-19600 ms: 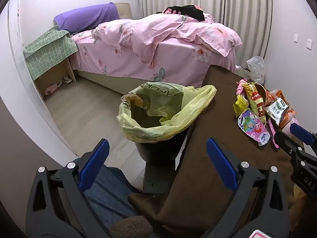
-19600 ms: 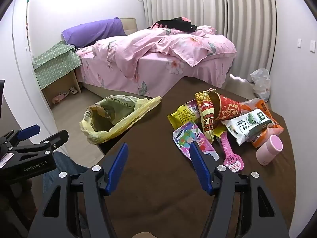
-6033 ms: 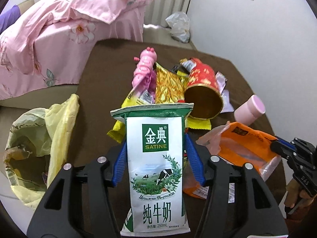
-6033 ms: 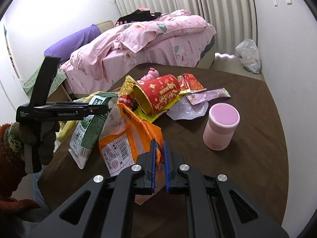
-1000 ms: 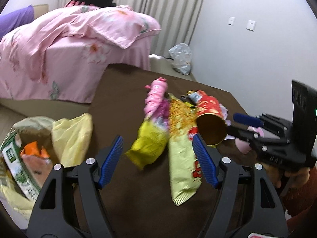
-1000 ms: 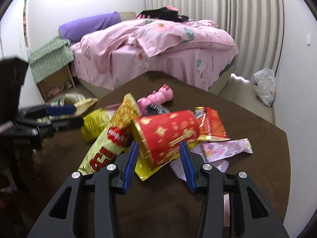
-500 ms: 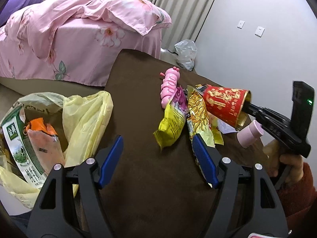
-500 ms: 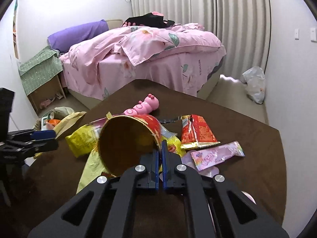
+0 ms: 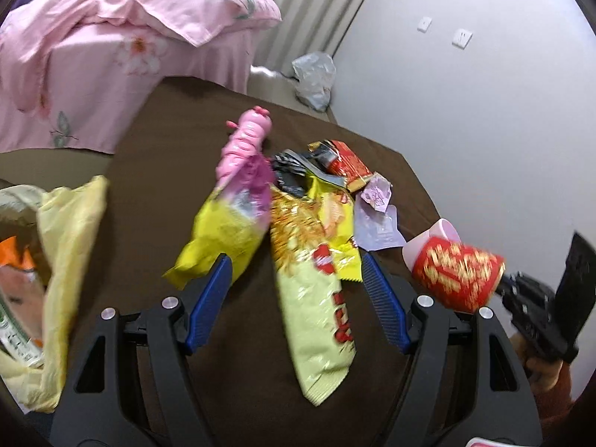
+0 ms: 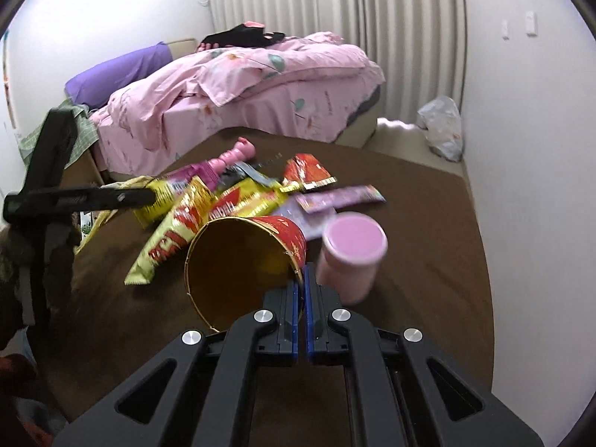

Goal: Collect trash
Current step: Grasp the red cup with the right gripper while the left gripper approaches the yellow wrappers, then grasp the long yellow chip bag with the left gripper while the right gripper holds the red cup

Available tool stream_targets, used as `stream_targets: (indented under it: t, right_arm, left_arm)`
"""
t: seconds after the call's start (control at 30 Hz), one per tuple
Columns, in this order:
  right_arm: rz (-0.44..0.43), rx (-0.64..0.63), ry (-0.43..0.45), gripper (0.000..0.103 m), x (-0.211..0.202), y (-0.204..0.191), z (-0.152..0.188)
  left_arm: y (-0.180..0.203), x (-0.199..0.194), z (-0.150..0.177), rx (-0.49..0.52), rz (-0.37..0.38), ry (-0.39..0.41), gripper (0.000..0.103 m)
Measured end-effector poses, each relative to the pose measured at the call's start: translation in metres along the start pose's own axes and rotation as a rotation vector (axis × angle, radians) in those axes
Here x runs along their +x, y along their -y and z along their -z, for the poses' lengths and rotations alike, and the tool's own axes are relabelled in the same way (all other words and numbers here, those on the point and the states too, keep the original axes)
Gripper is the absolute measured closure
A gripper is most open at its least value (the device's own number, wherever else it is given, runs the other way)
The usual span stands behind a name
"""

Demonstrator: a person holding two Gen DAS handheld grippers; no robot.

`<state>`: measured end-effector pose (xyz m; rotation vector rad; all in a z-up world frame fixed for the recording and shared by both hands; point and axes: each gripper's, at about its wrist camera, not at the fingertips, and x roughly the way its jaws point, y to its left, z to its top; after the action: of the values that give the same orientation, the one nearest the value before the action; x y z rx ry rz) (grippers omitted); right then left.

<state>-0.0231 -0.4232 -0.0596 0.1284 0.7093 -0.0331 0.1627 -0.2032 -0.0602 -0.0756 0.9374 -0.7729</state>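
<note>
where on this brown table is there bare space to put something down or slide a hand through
The table is bare along its right side, between the pink cup and the wall, and at the far end toward the bed. The near edge below the long yellow snack bag is clear too. The middle is crowded with overlapping wrappers, and the red paper cup is held there.

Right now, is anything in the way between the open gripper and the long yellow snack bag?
Nothing visible. The left gripper stands open right over the long yellow snack bag on the brown table, with no other trash between them.
</note>
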Motion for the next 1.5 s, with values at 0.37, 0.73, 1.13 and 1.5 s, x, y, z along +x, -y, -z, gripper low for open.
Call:
stream_targets:
  t: [0.37, 0.73, 1.13, 1.5]
  right_arm:
    - [-0.035, 0.051, 0.002, 0.098, 0.003, 0.012, 0.021]
    - [-0.048, 0.053, 0.009, 0.098, 0.002, 0.009, 0.021]
    - [-0.044, 0.056, -0.015, 0.098, 0.005, 0.008, 0.023]
    - [-0.055, 0.014, 0.045, 0.098, -0.009, -0.009, 0.005]
  left_arm:
    - [0.008, 0.042, -0.009, -0.009, -0.083, -0.103, 0.068]
    - [0.004, 0.017, 0.01, -0.016, -0.054, -0.153, 0.057]
    - [0.0, 0.045, -0.006, -0.08, -0.061, -0.214, 0.058]
    - [0.017, -0.036, -0.008, 0.0, -0.012, 0.006, 0.075]
